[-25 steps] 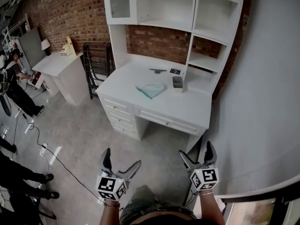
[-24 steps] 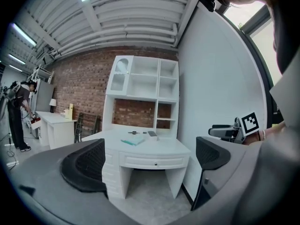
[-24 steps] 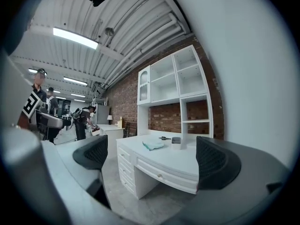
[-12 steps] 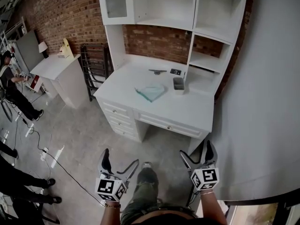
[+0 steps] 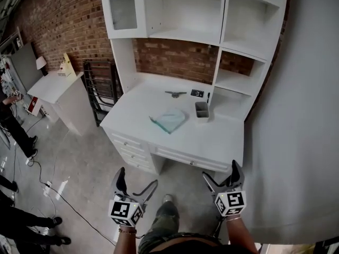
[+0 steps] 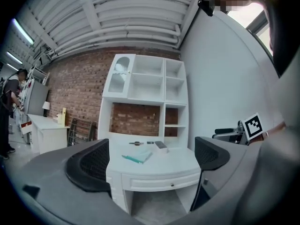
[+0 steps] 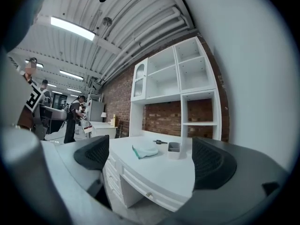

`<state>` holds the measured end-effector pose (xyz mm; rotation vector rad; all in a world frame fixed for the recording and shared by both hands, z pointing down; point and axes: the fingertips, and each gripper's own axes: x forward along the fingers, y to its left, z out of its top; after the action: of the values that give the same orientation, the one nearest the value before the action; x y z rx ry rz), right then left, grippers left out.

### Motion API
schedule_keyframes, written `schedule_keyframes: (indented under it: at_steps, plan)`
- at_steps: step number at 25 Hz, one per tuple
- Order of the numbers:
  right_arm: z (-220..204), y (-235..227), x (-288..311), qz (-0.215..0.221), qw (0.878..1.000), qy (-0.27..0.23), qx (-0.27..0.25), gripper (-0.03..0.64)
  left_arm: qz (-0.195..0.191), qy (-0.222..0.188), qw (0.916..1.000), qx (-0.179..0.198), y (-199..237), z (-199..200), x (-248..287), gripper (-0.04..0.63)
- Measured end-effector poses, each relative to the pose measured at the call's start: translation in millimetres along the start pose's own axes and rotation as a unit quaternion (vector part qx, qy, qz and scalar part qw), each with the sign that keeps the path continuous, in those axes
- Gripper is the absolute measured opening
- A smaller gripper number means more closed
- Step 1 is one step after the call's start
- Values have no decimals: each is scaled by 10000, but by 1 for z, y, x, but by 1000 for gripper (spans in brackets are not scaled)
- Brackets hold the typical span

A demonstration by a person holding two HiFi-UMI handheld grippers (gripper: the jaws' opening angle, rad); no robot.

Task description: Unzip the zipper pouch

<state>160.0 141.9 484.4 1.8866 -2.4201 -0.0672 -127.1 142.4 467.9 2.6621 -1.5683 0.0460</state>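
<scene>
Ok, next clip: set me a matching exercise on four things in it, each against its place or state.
Things:
1. zipper pouch
2. small grey box
3. dark slim object
4. left gripper

Places or states:
A. jaws apart, nothing between them, held in the air short of the desk
B. lying flat near the middle of the desktop
C. near the back of the desktop, beyond the pouch
D. standing just right of the pouch

Pairs: 1-B; 2-D; 3-C; 4-A
</scene>
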Motion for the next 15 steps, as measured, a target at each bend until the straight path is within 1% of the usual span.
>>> schedule_keyframes:
  at_steps: [7, 11, 15]
  plan:
    - [0, -19, 74, -206, 9996, 191, -29, 543, -13, 100, 9999, 46, 47, 9, 66, 566]
    - [2, -30, 116, -250, 9994, 236, -26, 541, 37, 160, 9999, 33, 79, 12, 100, 566]
    - [5, -36, 156, -272, 9993, 245, -83, 532, -10, 175, 9998, 135, 102, 20, 137, 566]
